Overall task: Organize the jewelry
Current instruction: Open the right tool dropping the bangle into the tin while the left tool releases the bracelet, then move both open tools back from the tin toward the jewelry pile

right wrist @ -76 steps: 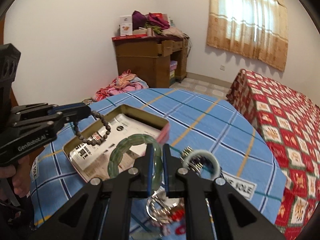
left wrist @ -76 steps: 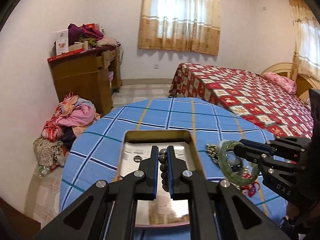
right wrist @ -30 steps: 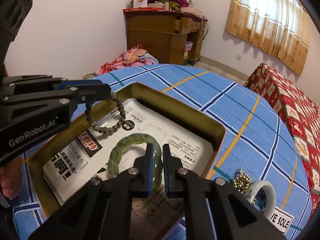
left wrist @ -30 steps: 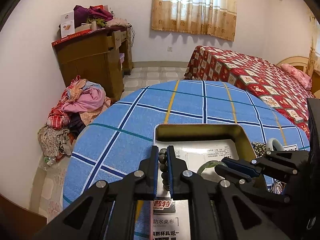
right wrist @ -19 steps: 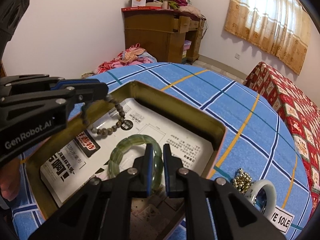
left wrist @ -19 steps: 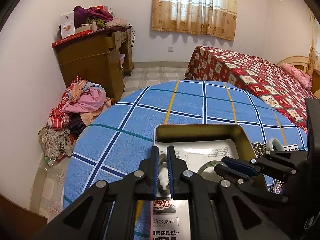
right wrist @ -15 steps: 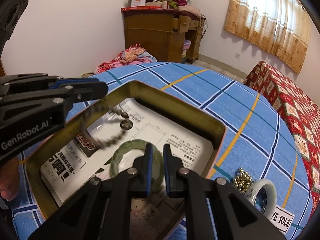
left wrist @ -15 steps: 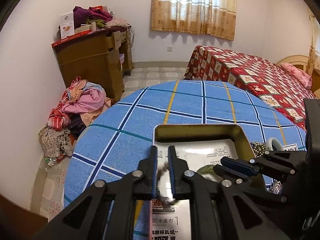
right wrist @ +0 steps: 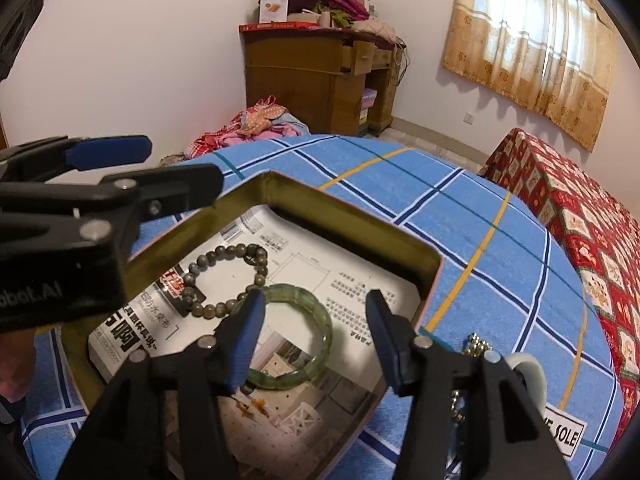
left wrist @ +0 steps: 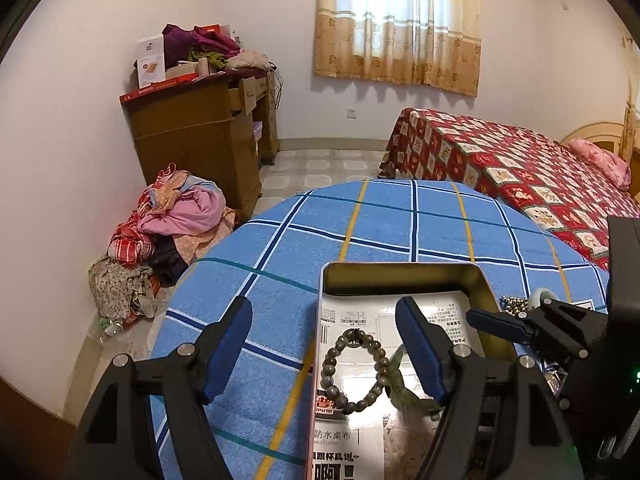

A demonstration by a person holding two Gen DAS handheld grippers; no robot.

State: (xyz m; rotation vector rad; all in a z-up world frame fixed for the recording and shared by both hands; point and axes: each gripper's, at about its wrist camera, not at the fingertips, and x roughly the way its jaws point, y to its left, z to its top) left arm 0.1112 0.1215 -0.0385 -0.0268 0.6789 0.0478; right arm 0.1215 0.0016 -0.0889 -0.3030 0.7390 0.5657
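A brown bead bracelet [left wrist: 354, 372] [right wrist: 224, 278] and a green jade bangle [right wrist: 298, 334] [left wrist: 400, 384] lie side by side on the printed paper inside an open brass-coloured tin [left wrist: 400, 272] [right wrist: 352, 216]. My left gripper [left wrist: 326, 344] is open and empty above the beads. My right gripper [right wrist: 316, 330] is open and empty above the bangle. Each gripper shows in the other's view, left gripper [right wrist: 132, 160] and right gripper [left wrist: 500, 322].
The tin sits on a round table with a blue checked cloth [left wrist: 400, 220]. A pale bangle [right wrist: 524, 372] and small metal beads [right wrist: 476, 344] lie right of the tin. A bed [left wrist: 520, 160], a wooden desk [left wrist: 200, 136] and a clothes pile [left wrist: 172, 216] stand beyond.
Both grippers opened. The bead bracelet dropped from my left gripper and the green bangle from my right gripper; both now rest in the tin.
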